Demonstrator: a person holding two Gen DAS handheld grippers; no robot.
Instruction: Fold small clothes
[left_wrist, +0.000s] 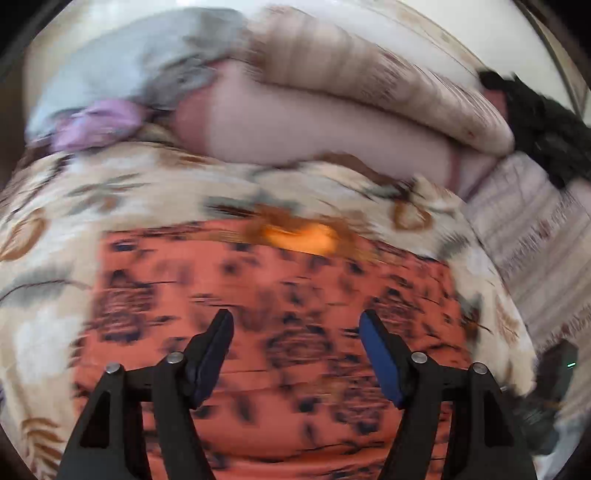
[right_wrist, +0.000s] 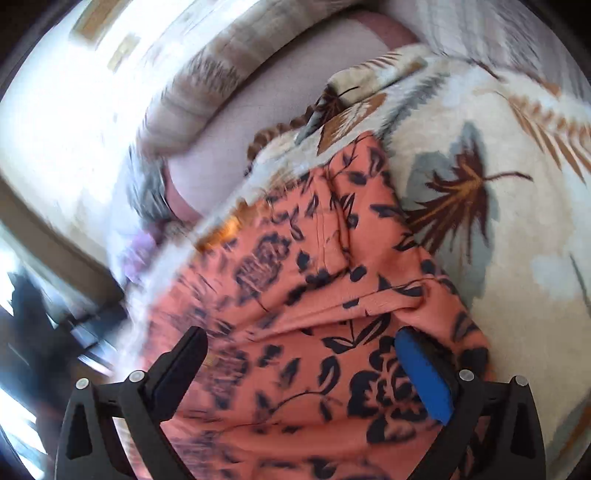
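Coral-orange garment with dark navy floral print (right_wrist: 314, 295) lies spread flat on a cream bedspread printed with brown and grey leaves (right_wrist: 517, 184). Long axis runs away from both cameras toward the pillows. Left tool (left_wrist: 296, 321) stands wide, holding nothing. Right tool (right_wrist: 299, 339) likewise wide above the cloth. Left view blurred.
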